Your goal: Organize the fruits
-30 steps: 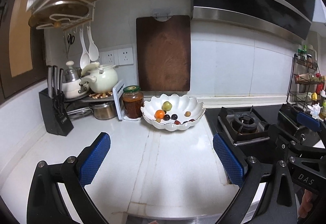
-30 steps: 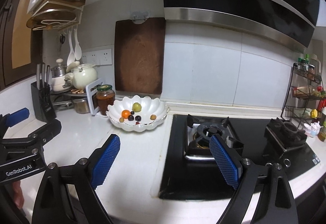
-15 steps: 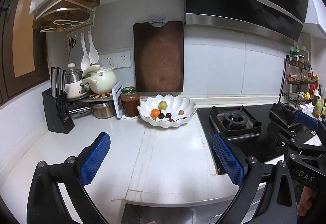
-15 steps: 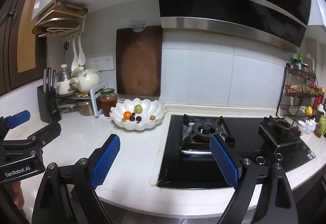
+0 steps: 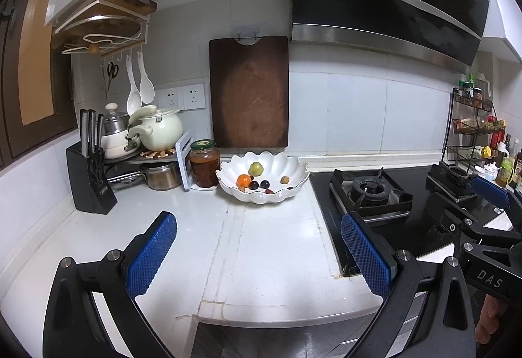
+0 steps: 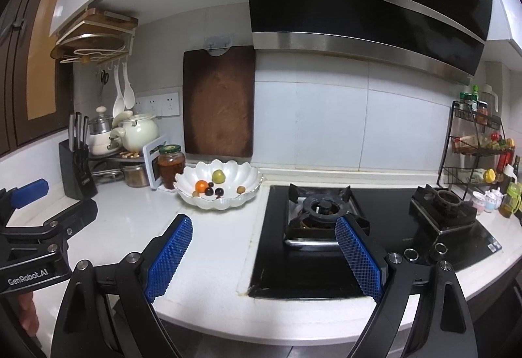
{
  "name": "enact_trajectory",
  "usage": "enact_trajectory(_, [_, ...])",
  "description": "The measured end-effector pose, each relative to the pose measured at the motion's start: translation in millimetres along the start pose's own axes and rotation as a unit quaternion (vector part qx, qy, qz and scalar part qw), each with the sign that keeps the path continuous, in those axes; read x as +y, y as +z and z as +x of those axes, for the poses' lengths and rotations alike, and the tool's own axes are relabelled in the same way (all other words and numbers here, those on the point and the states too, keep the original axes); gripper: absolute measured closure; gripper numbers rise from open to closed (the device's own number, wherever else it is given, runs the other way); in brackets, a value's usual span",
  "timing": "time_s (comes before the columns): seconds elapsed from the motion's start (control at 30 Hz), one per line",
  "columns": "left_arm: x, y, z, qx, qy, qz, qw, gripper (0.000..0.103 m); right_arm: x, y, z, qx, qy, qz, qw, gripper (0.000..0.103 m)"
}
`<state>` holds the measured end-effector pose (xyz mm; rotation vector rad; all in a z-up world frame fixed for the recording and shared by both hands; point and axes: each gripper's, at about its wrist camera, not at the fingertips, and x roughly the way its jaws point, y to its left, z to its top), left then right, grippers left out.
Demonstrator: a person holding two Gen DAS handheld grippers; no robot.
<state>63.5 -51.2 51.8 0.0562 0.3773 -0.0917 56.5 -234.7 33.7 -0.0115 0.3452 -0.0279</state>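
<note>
Comparing left wrist view with 0.5 s earlier: bowl (image 5: 263, 177) sits slightly nearer; left gripper (image 5: 259, 248) empty, fingers spread wide over the white counter (image 5: 267, 237). Right wrist view: right gripper (image 6: 263, 255) likewise spread, empty, framing little changed. Scalloped white bowl beside the stove (image 6: 329, 211) holds an orange fruit (image 6: 201, 185), a green one (image 6: 218, 176) and dark small ones.

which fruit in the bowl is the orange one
The round orange fruit at the left side of the white scalloped bowl. The others are a larger green fruit behind it, dark ones beside it, and small tan ones.
</note>
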Motion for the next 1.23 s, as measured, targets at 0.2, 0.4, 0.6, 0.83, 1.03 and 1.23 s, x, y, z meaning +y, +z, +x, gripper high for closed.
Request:
enact_trajectory(0.2, [-1.2,-0.3,-0.3,-0.001,-0.004,0.001,1.0000,0.000,-1.1,-0.7,-0.9,0.001,-0.002,0.002,1.000,0.012])
enact_trajectory(0.4, [-1.5,0.0,-1.6,-0.002,-0.002,0.000,1.0000,0.000,-1.5,-0.7,-2.7,0.000,-0.004,0.001,1.000,0.012])
enact_trajectory(0.6, [-1.4,-0.3,-2.5,-0.004,-0.004,0.000,1.0000,0.000,-1.0,-1.2,-4.2,-0.002,-0.006,0.000,1.000,0.012])
enact_trajectory(0.83, [-1.3,-0.2,-2.6,-0.005,-0.005,-0.001,1.0000,0.000,-1.8,-1.2,-5.0,-0.001,-0.007,-0.001,1.000,0.012])
enact_trajectory(1.03, [-0.5,1.3,-2.4,-0.006,-0.007,-0.001,1.0000,0.000,-1.8,-1.0,-5.6,-0.001,-0.007,-0.001,1.000,0.012])
enact_trajectory(1.23, [-0.8,2.7,-1.9,-0.007,-0.008,-0.001,0.9999,0.000,-6.2,-0.9,-5.7,-0.001,-0.008,0.000,1.000,0.012])
